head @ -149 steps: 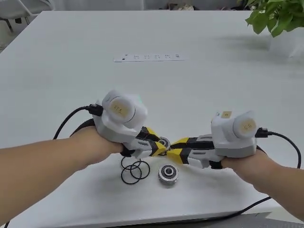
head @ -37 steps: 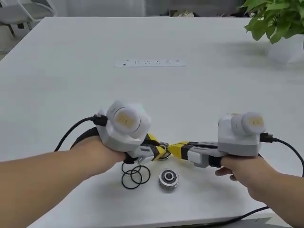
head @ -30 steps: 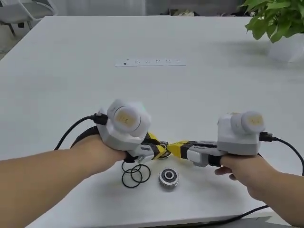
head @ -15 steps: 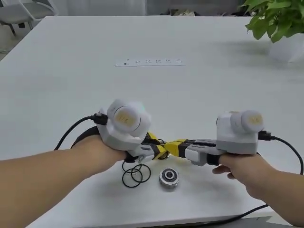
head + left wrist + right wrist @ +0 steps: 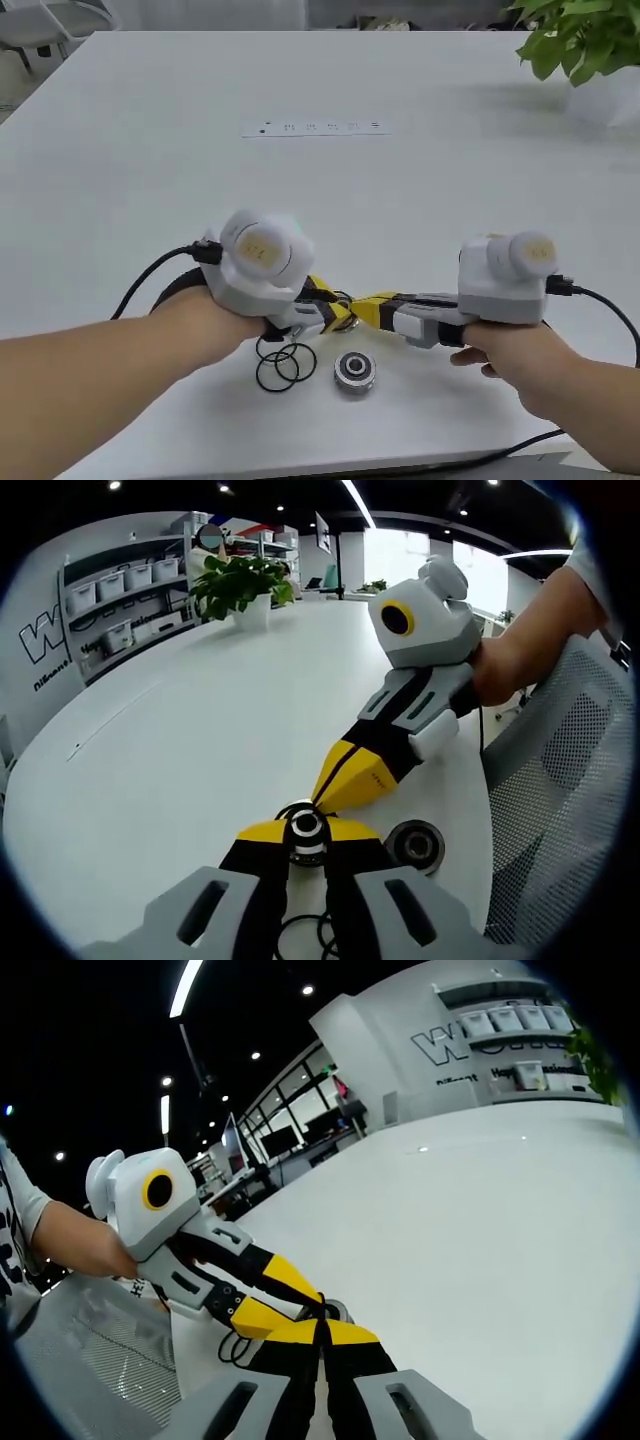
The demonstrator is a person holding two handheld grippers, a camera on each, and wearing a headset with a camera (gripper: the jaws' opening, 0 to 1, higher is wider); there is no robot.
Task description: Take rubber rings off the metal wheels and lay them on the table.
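Observation:
My left gripper (image 5: 338, 311) is shut on a small metal wheel (image 5: 306, 823) and holds it just above the table. My right gripper (image 5: 360, 306) comes in from the other side. Its shut yellow tips (image 5: 326, 796) pinch a thin black rubber ring at that wheel's rim (image 5: 338, 1312). In the right gripper view its jaws (image 5: 322, 1328) are pressed together, facing the left gripper (image 5: 312, 1308). A second metal wheel (image 5: 354, 368) lies flat on the table below the tips. Three loose black rubber rings (image 5: 285, 364) lie overlapping to its left.
The white table (image 5: 330, 210) stretches far ahead, with a recessed socket strip (image 5: 318, 127) in its middle and a potted plant (image 5: 585, 40) at the far right corner. Cables (image 5: 150, 262) trail from both grippers. The table's front edge runs close below the wheel. A mesh chair (image 5: 570, 810) stands alongside.
The right gripper edged a little toward the left gripper and back again. Both stay joined at the held wheel. The loose wheel and the rings on the table have not moved.

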